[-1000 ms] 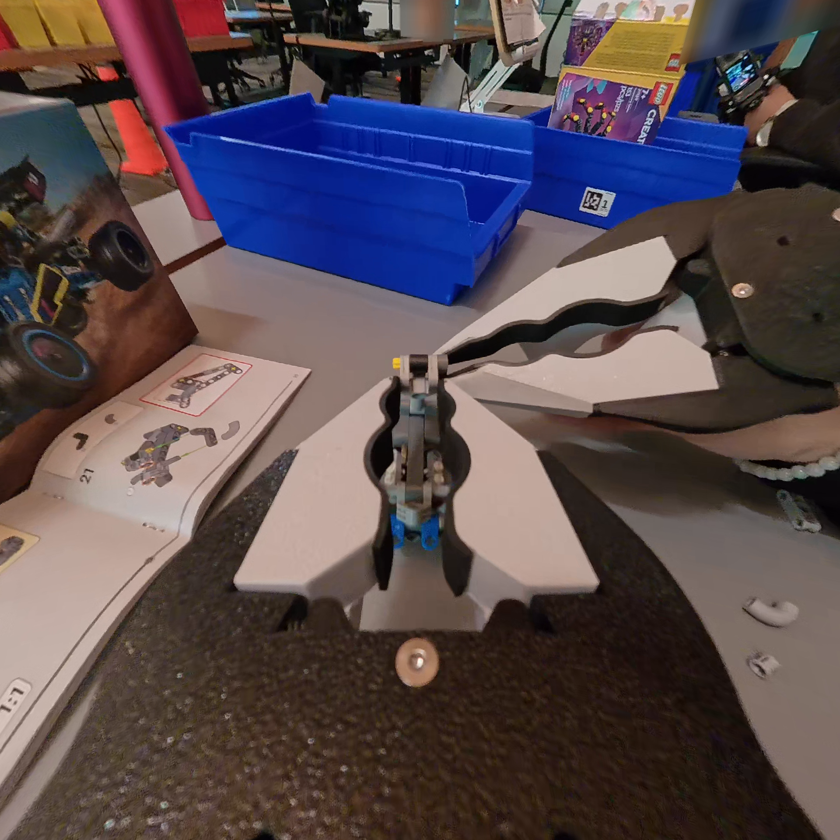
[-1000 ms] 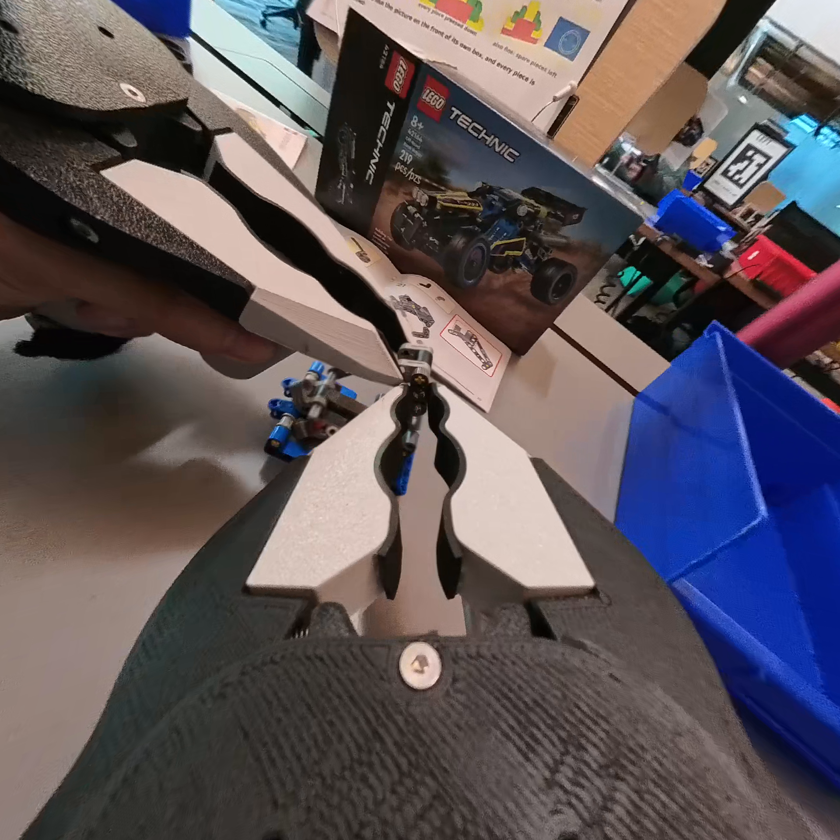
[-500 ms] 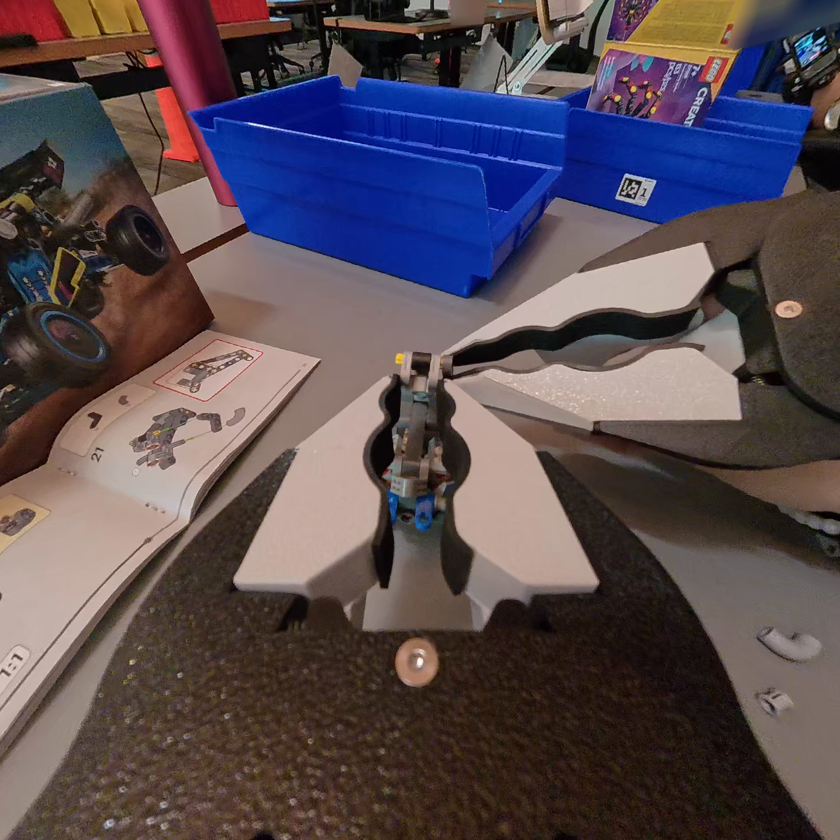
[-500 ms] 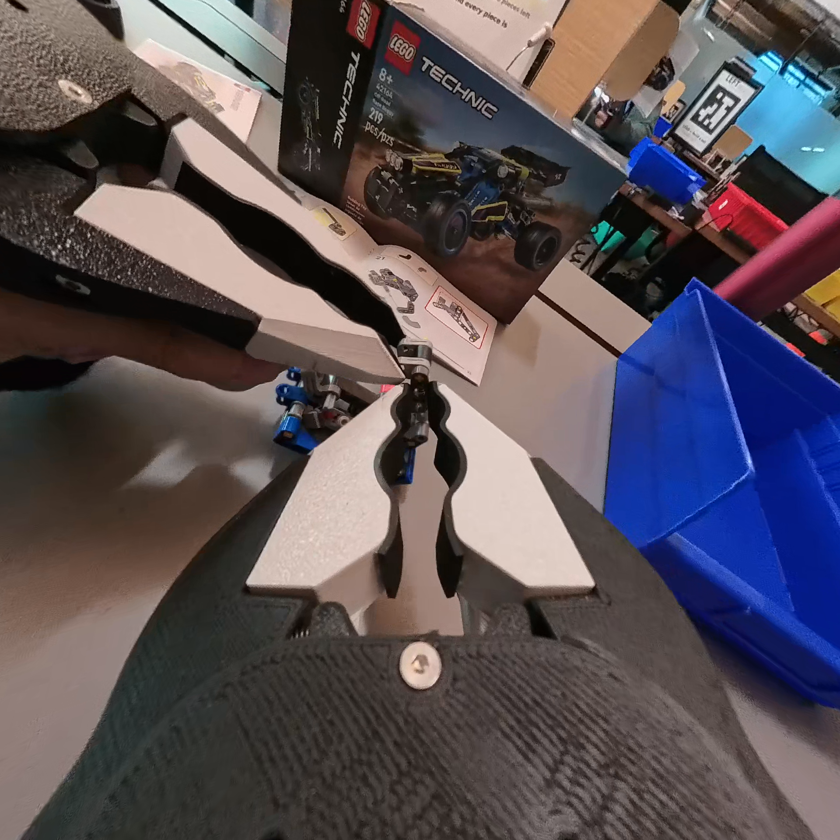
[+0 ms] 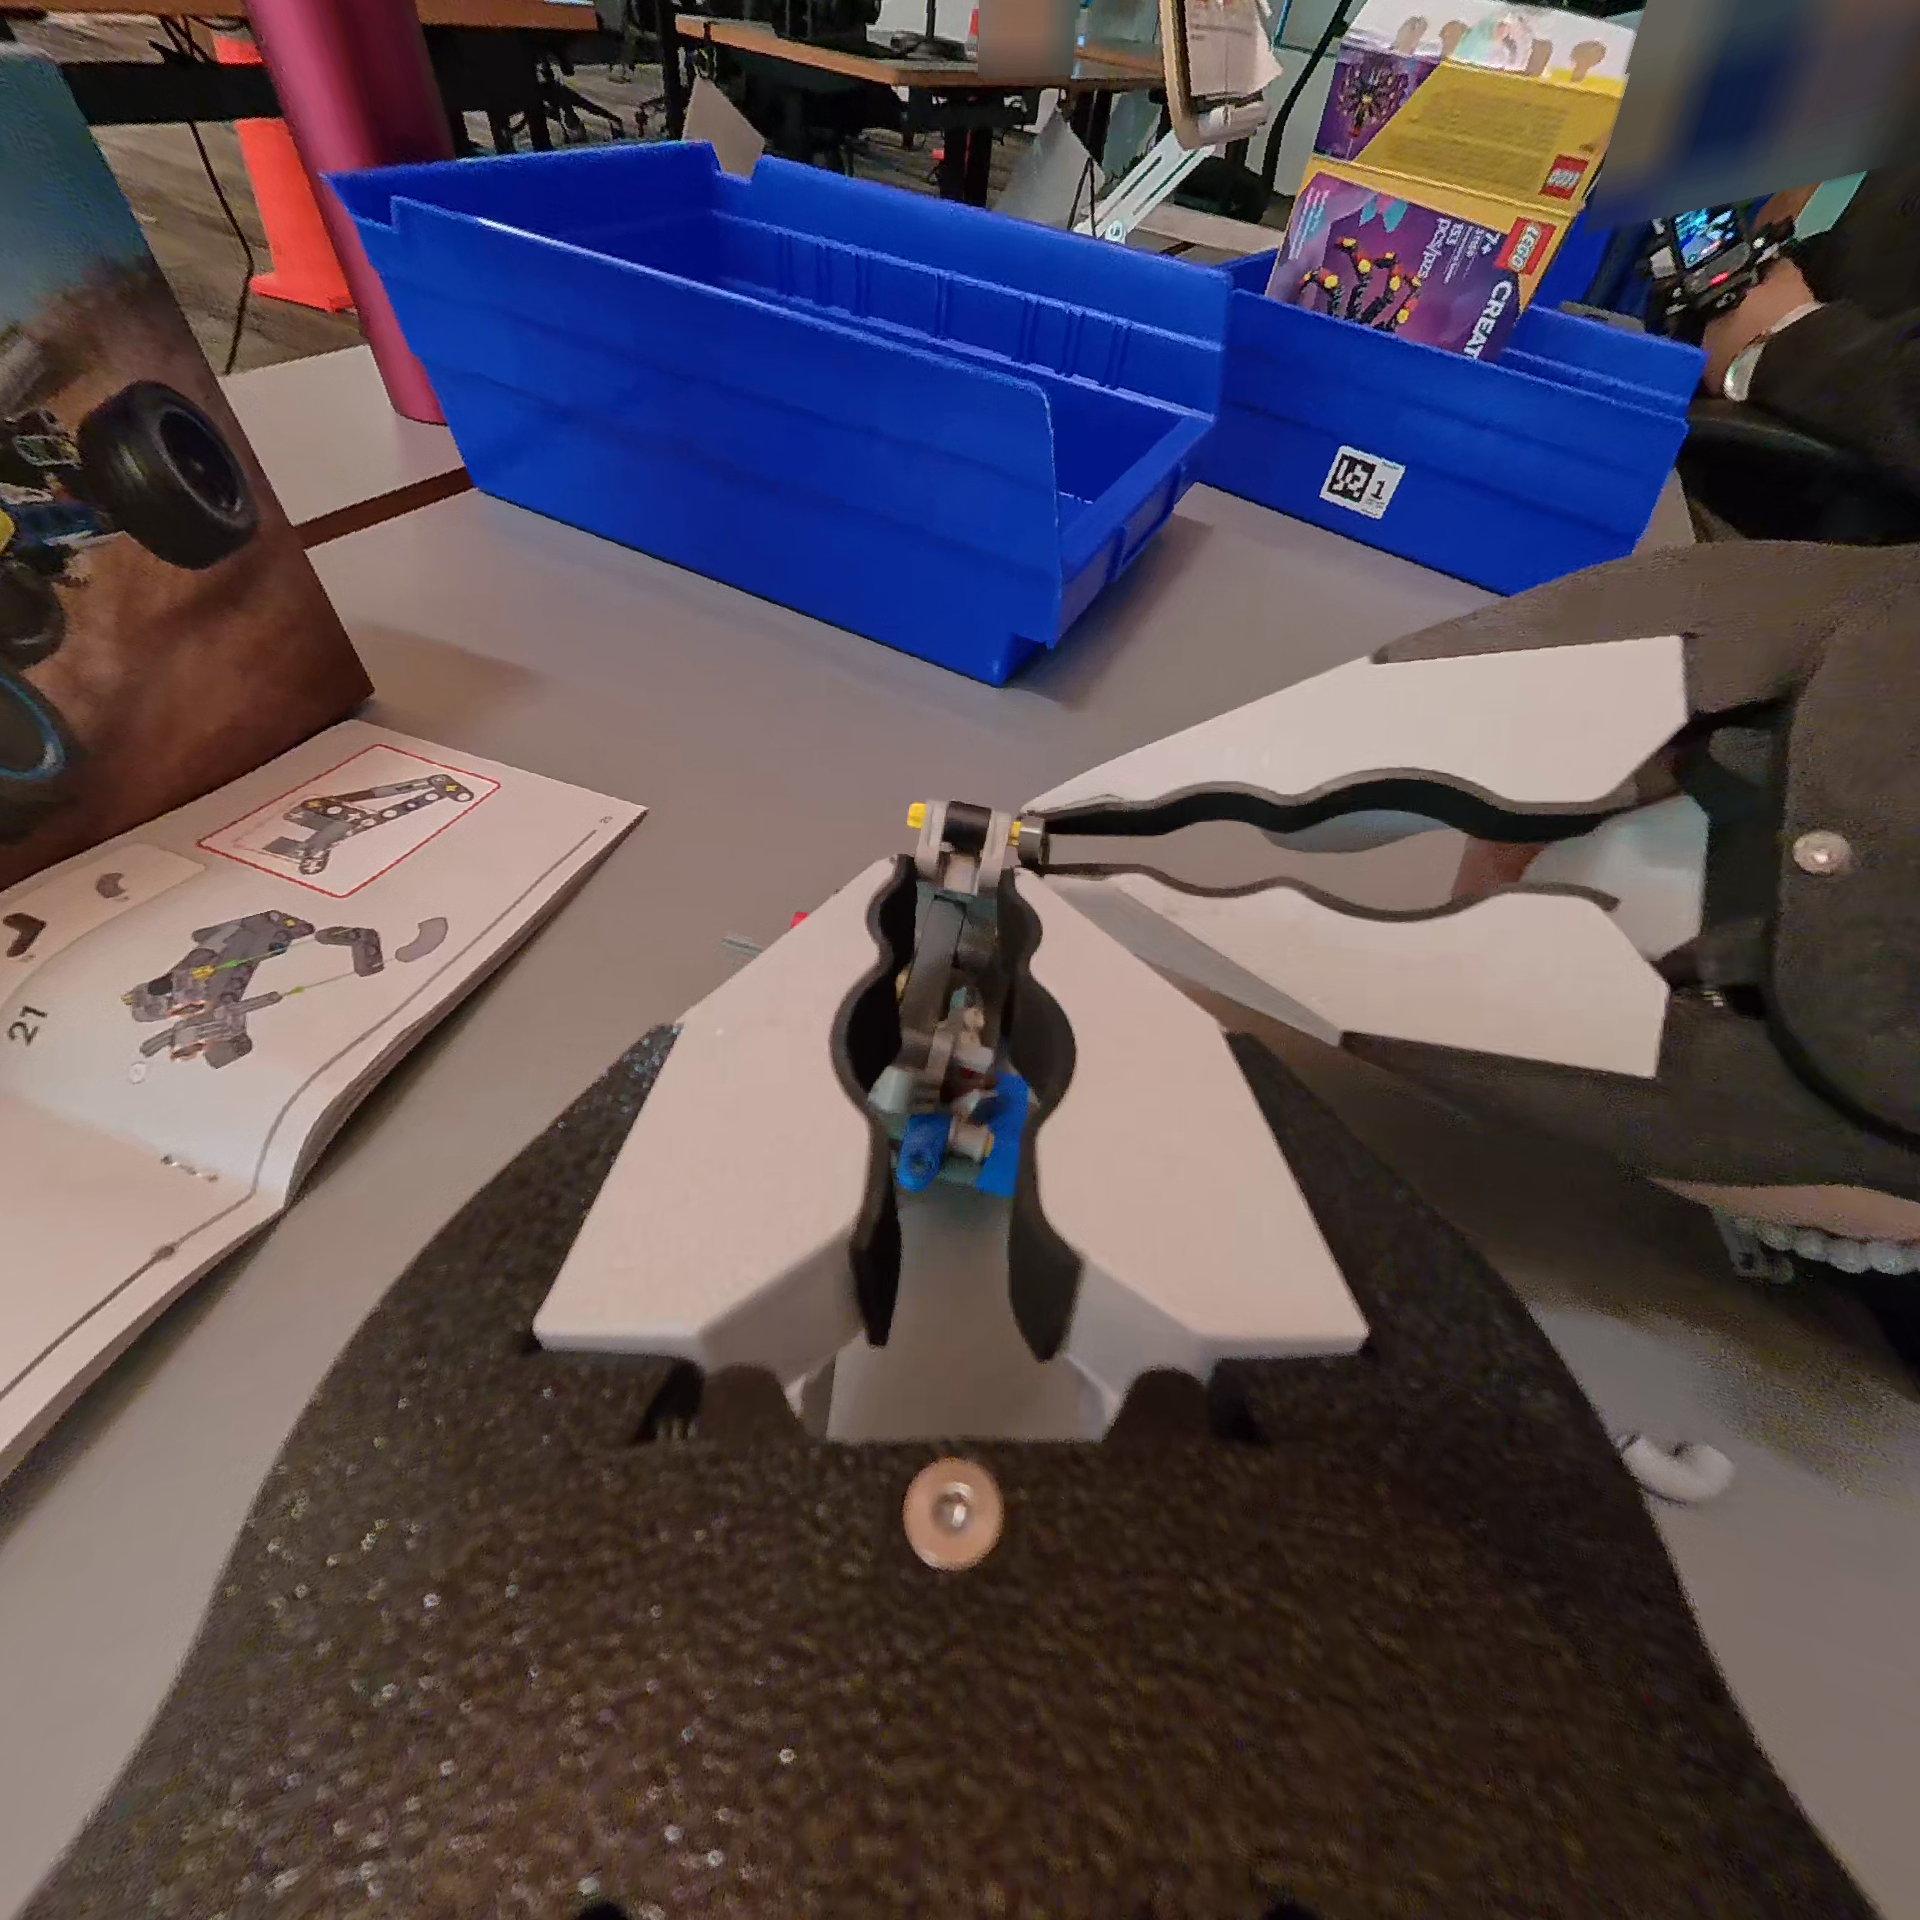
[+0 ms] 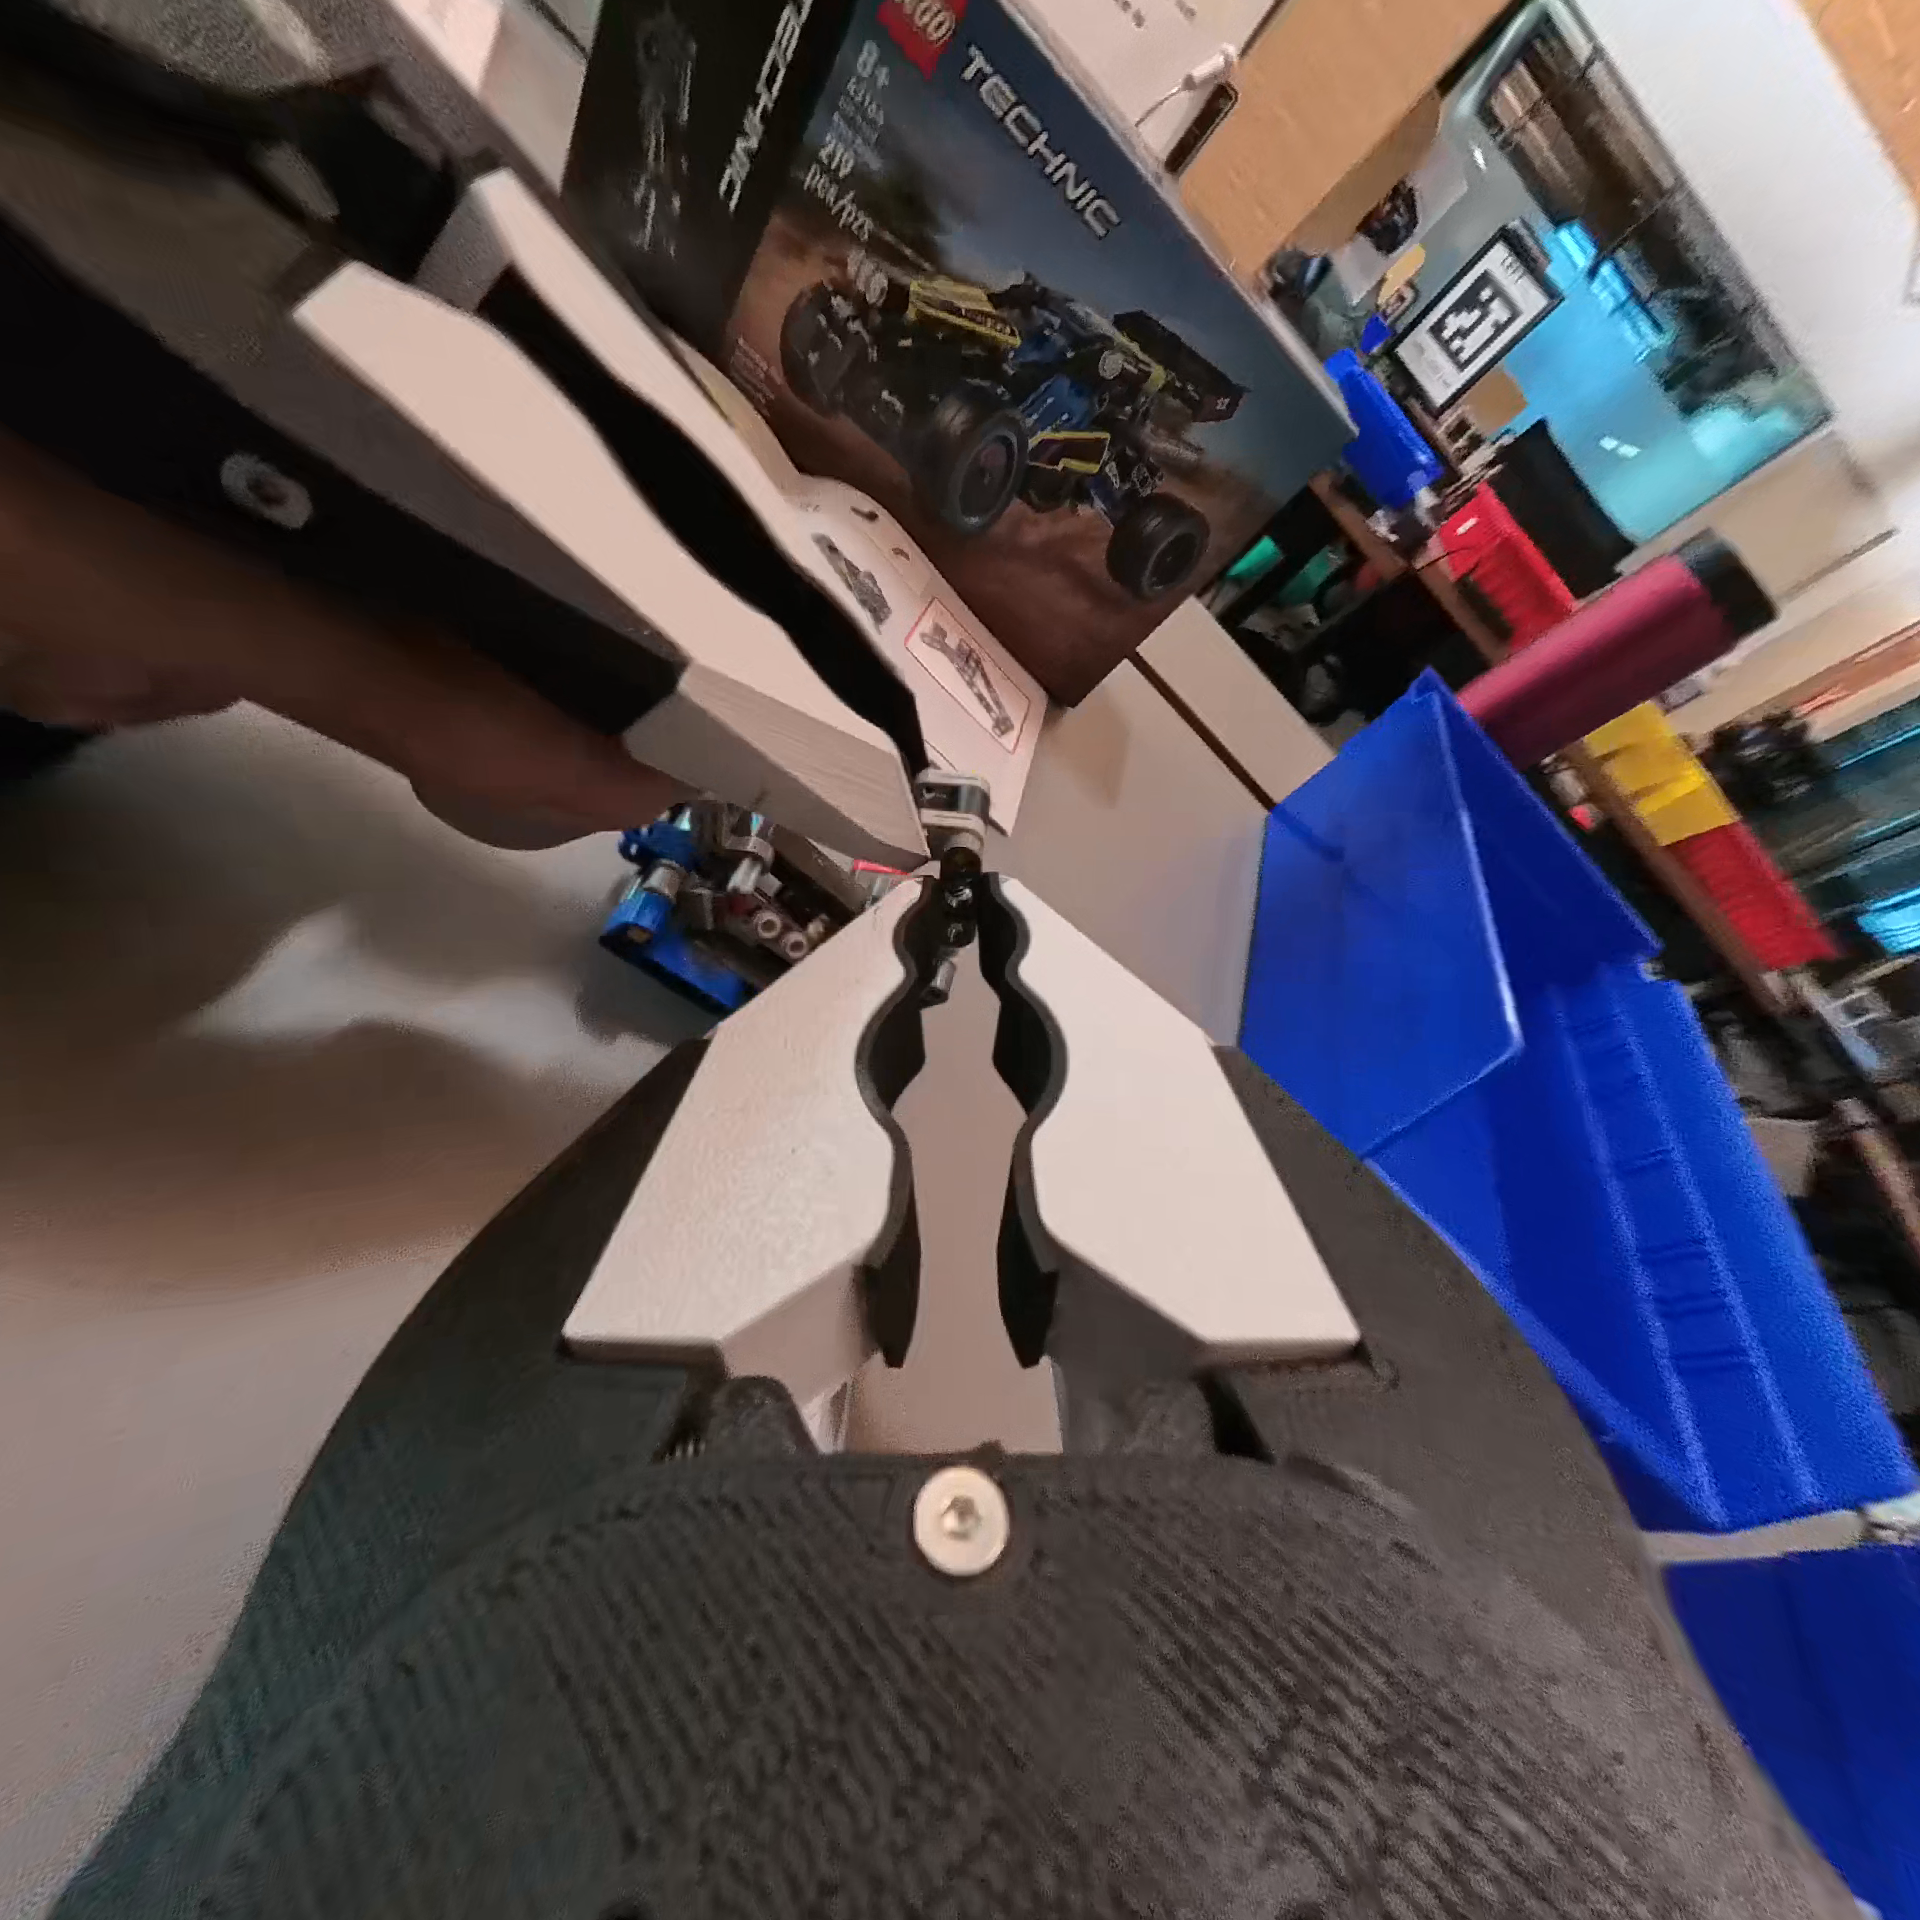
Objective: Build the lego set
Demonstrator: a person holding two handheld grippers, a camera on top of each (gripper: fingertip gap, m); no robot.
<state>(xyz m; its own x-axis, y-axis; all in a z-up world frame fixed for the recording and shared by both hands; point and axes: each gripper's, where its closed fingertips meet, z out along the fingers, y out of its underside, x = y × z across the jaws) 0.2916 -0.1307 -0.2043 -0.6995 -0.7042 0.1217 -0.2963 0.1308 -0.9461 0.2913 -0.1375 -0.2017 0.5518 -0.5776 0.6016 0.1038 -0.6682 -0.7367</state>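
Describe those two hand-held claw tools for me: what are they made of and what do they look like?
Both the left gripper and the right gripper look alike: a rough, speckled black plastic body with one silver screw at its middle, carrying two pale grey wedge-shaped fingers lined with wavy black pads. No cables show. The person's wrist by the right gripper wears a pale beaded bracelet.

Grey table (image 5: 790, 717) carried two blue bins (image 5: 790, 436), an open instruction booklet (image 5: 260, 987), a toy box (image 6: 966, 343), and small white pieces (image 5: 1683, 1465).
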